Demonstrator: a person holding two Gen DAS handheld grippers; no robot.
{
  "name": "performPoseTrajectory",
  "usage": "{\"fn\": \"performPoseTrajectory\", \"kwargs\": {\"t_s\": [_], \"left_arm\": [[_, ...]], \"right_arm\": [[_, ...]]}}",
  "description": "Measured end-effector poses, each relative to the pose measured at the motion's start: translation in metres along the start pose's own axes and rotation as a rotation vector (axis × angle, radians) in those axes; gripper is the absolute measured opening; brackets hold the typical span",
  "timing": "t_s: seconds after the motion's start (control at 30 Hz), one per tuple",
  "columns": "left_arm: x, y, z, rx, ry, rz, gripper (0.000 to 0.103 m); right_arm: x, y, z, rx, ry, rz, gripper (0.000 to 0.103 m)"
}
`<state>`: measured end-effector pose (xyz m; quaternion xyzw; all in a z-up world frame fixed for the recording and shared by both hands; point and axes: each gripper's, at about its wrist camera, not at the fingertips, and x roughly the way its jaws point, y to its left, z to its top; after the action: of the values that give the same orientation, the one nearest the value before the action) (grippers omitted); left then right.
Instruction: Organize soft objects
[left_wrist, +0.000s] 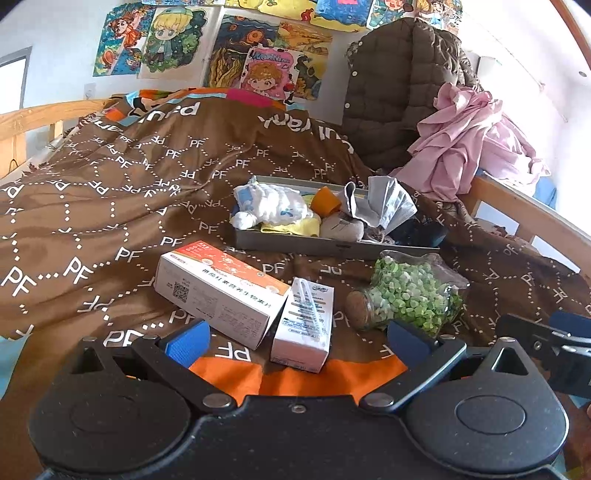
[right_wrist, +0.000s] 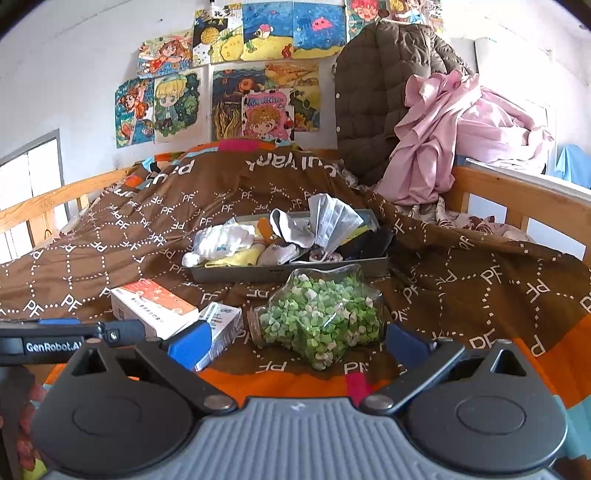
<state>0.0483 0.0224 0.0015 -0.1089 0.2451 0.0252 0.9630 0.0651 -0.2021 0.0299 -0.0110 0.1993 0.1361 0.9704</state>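
A grey metal tray (left_wrist: 295, 246) (right_wrist: 236, 274) lies on the brown bed cover, piled with soft items: a white plush toy (left_wrist: 273, 205) (right_wrist: 221, 240), a yellow cloth (left_wrist: 295, 226) (right_wrist: 236, 258), grey socks (left_wrist: 349, 201) (right_wrist: 291, 225) and folded face masks (left_wrist: 391, 201) (right_wrist: 332, 218). My left gripper (left_wrist: 297, 338) is open near the front edge, with nothing between its blue pads; two boxes lie just beyond it. My right gripper (right_wrist: 297, 341) is open too, right behind a glass jar. The left gripper's body (right_wrist: 70, 338) shows at the left of the right wrist view.
An orange-and-white box (left_wrist: 221, 293) (right_wrist: 155, 306) and a small white carton (left_wrist: 304, 325) (right_wrist: 221, 325) lie near the front. A star-shaped glass jar of green bits (left_wrist: 410, 295) (right_wrist: 321, 317) lies on its side. A brown coat (left_wrist: 399, 96) and pink cloth (left_wrist: 469, 136) hang over the wooden rail (left_wrist: 517, 218).
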Motion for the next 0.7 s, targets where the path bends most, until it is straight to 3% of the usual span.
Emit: {"fn": "performPoseTrajectory", "kwargs": {"t_s": [0.3, 0.5, 0.7], "left_arm": [[-0.008, -0.003, -0.009, 0.002, -0.047, 0.069, 0.102], [-0.012, -0.007, -0.016, 0.042, -0.071, 0.144, 0.102], [-0.022, -0.01, -0.023, 0.091, -0.113, 0.144, 0.102]], "right_arm": [[0.007, -0.001, -0.01, 0.057, -0.004, -0.047, 0.103], [0.01, -0.003, -0.018, 0.091, 0.001, -0.035, 0.103], [0.015, -0.004, -0.026, 0.116, 0.037, -0.045, 0.103]]}}
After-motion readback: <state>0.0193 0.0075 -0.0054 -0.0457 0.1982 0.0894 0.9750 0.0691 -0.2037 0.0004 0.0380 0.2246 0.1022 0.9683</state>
